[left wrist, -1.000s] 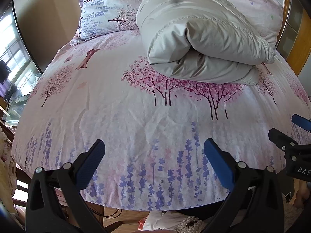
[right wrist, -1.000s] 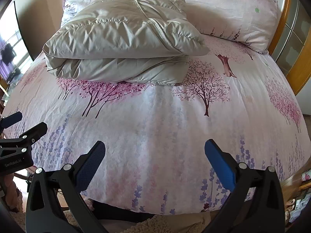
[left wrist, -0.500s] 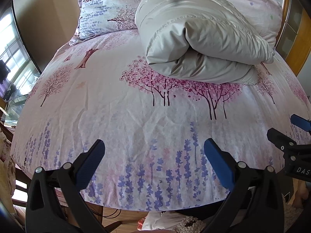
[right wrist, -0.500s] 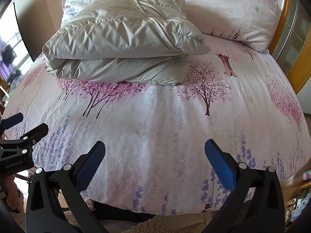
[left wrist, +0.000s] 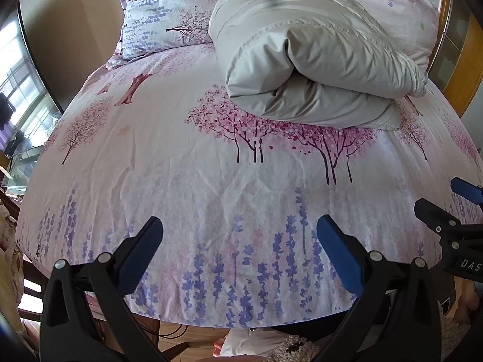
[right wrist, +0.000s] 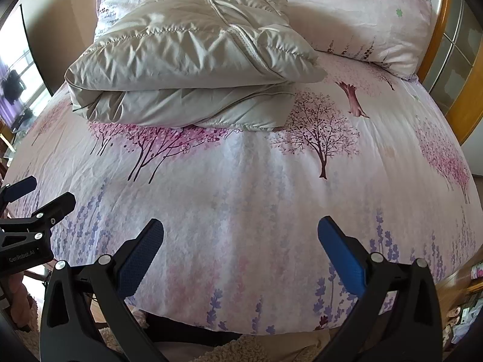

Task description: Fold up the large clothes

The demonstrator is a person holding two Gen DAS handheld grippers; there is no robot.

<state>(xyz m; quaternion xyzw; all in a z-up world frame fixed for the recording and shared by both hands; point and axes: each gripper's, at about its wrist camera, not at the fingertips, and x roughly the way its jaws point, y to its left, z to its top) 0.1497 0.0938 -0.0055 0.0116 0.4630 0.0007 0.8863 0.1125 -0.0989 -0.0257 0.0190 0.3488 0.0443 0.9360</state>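
A beige padded jacket [left wrist: 305, 60] lies folded into a thick bundle on the far half of the bed, also seen as jacket [right wrist: 187, 60] in the right wrist view. My left gripper [left wrist: 240, 249] hovers open over the bed's near edge, well short of the jacket, with nothing between its blue pads. My right gripper [right wrist: 241, 249] is open too, empty, above the same near edge. Each gripper shows in the other's view: the right gripper [left wrist: 443, 202] at the right side, the left gripper [right wrist: 33, 196] at the left side.
The bed [left wrist: 211, 181] wears a pink sheet printed with trees and lavender. Two matching pillows [right wrist: 362, 15] lean at the headboard behind the jacket. A wooden frame [right wrist: 452, 90] runs along the right. A window [left wrist: 18, 90] is at the left; fluffy items lie on the floor [left wrist: 289, 350] below.
Both grippers drift slightly; the jacket appears a little closer and the view has shifted slightly. Nothing was taken hold of or let go.
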